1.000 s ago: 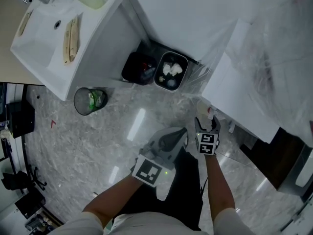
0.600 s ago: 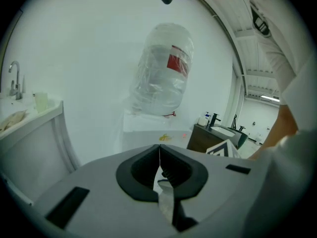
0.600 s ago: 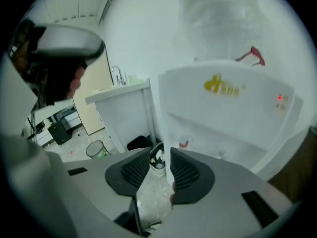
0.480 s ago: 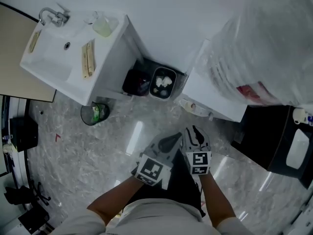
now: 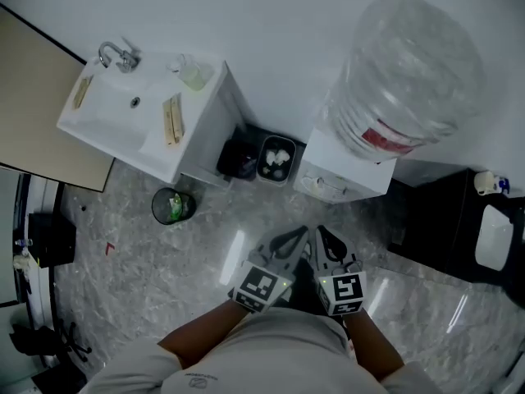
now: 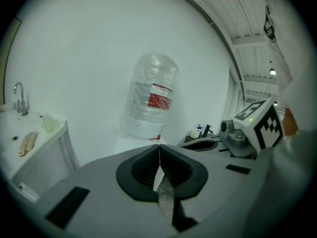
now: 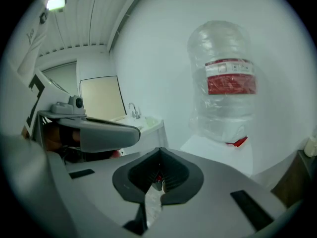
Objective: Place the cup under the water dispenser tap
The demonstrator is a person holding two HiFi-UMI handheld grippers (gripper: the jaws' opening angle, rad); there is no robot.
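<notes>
The water dispenser (image 5: 344,169) is a white box with a large clear bottle (image 5: 406,68) on top, also seen in the left gripper view (image 6: 151,100) and the right gripper view (image 7: 225,88). A small pale cup (image 5: 317,185) stands at the dispenser's front, low down; the tap itself is too small to make out. My left gripper (image 5: 300,233) and right gripper (image 5: 321,231) hover side by side in front of the dispenser, well clear of the cup. In their own views both the left gripper (image 6: 159,148) and the right gripper (image 7: 158,150) are shut with nothing between the jaws.
A white sink unit (image 5: 143,117) stands at the left, with a black bin (image 5: 238,161) and a lined bin (image 5: 276,156) between it and the dispenser. A mesh wastebasket (image 5: 172,206) sits on the marble floor. A black cabinet (image 5: 443,220) is at the right.
Both grippers rose and drew back from the dispenser's front. The right jaws, open beside the cup a second ago, have closed empty. The cup stayed at the dispenser.
</notes>
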